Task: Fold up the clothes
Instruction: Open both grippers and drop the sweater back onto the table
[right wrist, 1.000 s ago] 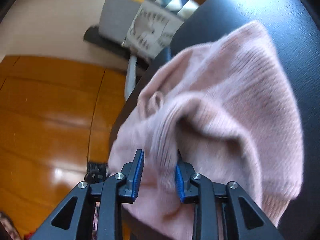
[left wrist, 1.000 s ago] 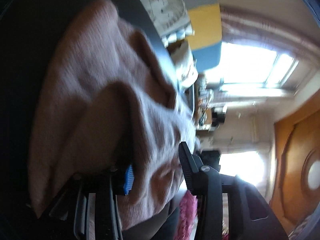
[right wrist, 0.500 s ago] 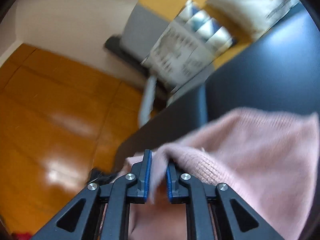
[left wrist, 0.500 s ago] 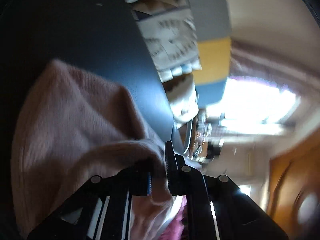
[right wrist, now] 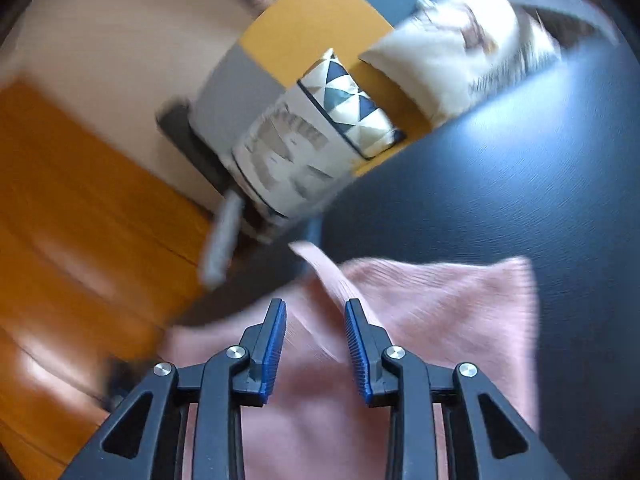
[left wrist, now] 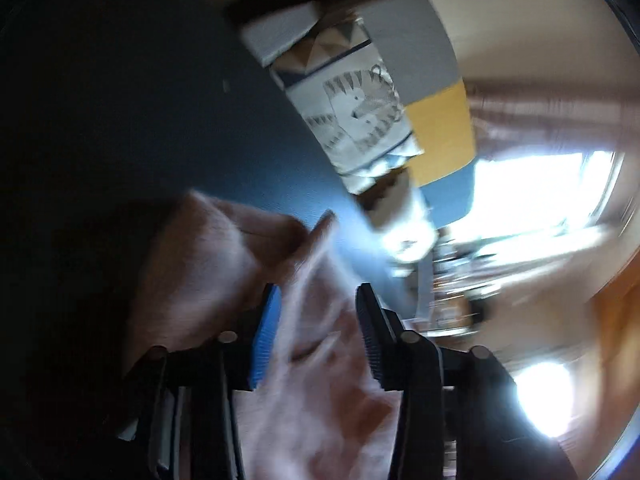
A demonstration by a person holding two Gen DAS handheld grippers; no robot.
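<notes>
A pink knitted garment [right wrist: 432, 320] lies bunched on the dark table [right wrist: 520, 184]. In the right wrist view my right gripper [right wrist: 316, 308] hangs over its near edge, jaws opening, a loose ribbed edge of the knit standing between the blue pads [right wrist: 276, 344] without being pressed. In the left wrist view the same pink garment [left wrist: 224, 264] is blurred and partly in shadow. My left gripper [left wrist: 318, 300] is above it with jaws opening, and a slack fold of knit slides between the fingers, untouched by the pads [left wrist: 266, 336].
Past the table's far edge stands a sofa in grey, yellow and blue [right wrist: 304, 28] with patterned cushions [right wrist: 348, 108]. Orange wooden floor [right wrist: 72, 216] lies to the left of the table in the right wrist view. A bright window [left wrist: 532, 196] glares in the left wrist view.
Half a second ago both grippers were shut on folds of the pink garment; now both have opened and let the knit drop. Both views tilted up, showing more table and sofa.
</notes>
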